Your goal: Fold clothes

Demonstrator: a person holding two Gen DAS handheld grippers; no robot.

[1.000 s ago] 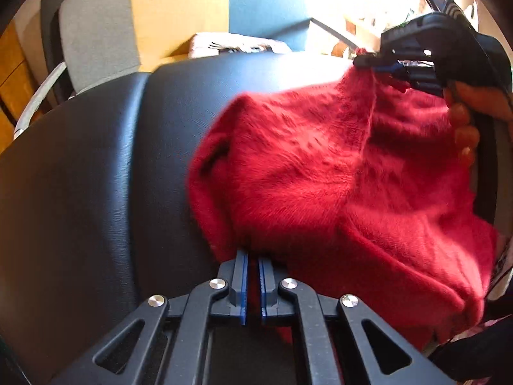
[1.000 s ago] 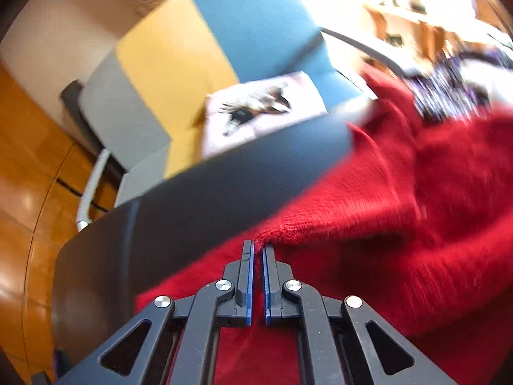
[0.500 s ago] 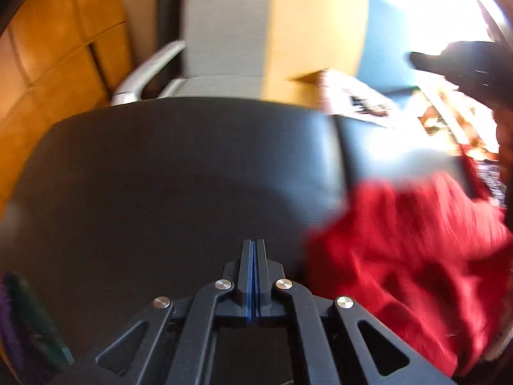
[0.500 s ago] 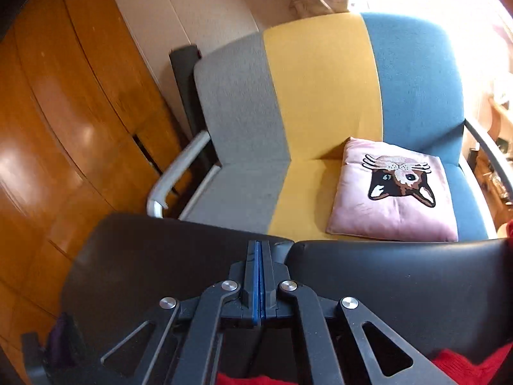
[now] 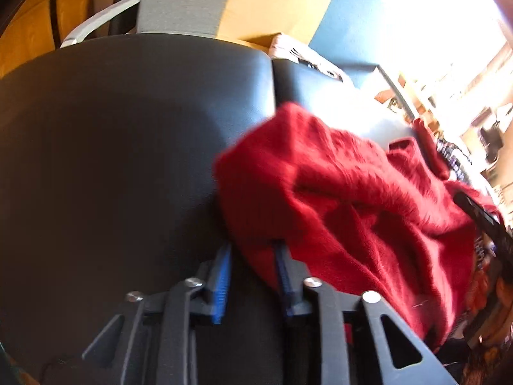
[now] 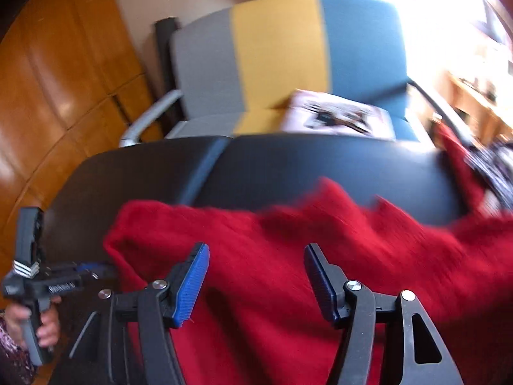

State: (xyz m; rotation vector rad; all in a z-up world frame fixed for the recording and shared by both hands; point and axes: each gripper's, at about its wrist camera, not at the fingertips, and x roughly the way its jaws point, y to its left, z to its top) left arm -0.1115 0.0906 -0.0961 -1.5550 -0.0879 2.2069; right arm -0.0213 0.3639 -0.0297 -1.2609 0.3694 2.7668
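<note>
red sweater [image 6: 288,256] lies bunched on the black counter [image 5: 112,160]. left tool [image 5: 253,256], narrowly parted, has the hem between its pads; right tool [image 6: 256,266] hovers wide above the knit. best closed squarely on single edges before spreading flat.

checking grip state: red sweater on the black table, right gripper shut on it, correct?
Not quite. In the right wrist view the right gripper is open, its jaws spread above the red sweater, gripping nothing. The sweater does lie on the black table.
</note>
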